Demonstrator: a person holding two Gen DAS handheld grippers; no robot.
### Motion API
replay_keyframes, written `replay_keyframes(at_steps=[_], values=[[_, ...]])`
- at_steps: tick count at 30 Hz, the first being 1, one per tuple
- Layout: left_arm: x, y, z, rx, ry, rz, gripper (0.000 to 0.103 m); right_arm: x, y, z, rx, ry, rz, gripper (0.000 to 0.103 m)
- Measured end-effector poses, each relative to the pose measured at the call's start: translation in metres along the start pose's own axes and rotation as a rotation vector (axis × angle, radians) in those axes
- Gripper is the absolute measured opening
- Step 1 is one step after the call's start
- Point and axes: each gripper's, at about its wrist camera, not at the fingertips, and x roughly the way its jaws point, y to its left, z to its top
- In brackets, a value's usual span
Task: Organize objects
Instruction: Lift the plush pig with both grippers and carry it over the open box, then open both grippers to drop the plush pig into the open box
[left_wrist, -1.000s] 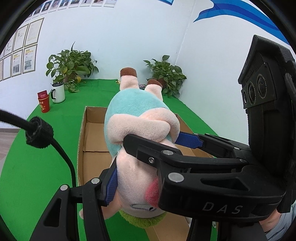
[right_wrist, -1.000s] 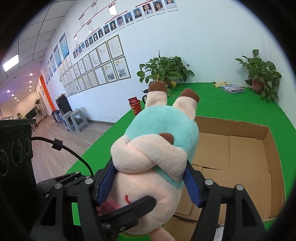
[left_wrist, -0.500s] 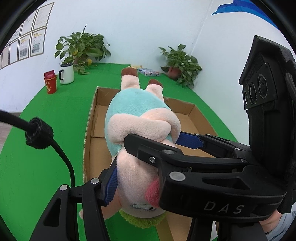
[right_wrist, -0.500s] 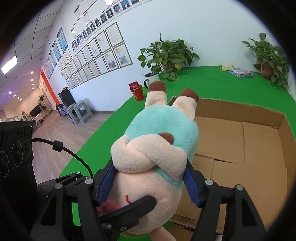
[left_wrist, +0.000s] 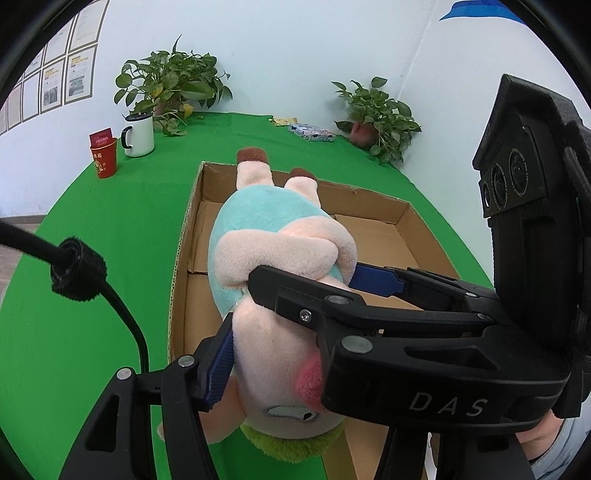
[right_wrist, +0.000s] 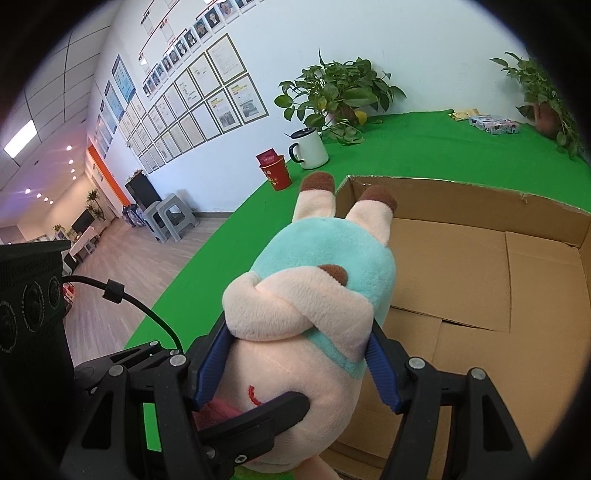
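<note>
A plush pig (left_wrist: 273, 266) in a light blue shirt, with pink body and brown hooves, is held by both grippers at once. My left gripper (left_wrist: 291, 325) is shut on its head and neck. My right gripper (right_wrist: 295, 365) is shut on its body below the folded arms, and the pig (right_wrist: 325, 280) shows there feet forward. The pig hangs over the near left part of an open cardboard box (left_wrist: 402, 229), which also shows in the right wrist view (right_wrist: 480, 273). The box floor looks bare.
The box stands on a green cloth (left_wrist: 92, 258). At the back left are a red cup (left_wrist: 104, 157), a white mug (left_wrist: 138, 134) and a potted plant (left_wrist: 173, 81). Another plant (left_wrist: 376, 114) and a small packet (left_wrist: 312, 133) are at the back right. Floor lies beyond the left edge (right_wrist: 110, 314).
Both grippers have carried the pig forward and tilted down toward the box. More of the box's inside now shows below the pig. The grip on the pig is unchanged.
</note>
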Motion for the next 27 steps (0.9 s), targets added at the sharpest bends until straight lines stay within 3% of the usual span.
replay_keyframes(at_steps=[8,15,27], values=[[0.012,0.017,0.026,-0.044,0.011,0.006,0.058,0.014,-0.005,0.022,0.009,0.006,0.026,0.067],[0.045,0.051,0.01,-0.117,0.091,0.011,0.062,0.057,-0.02,0.004,0.083,0.118,0.055,0.068],[0.017,0.059,-0.012,-0.098,0.026,0.039,0.065,0.06,-0.04,0.0,0.208,0.172,0.133,0.081]])
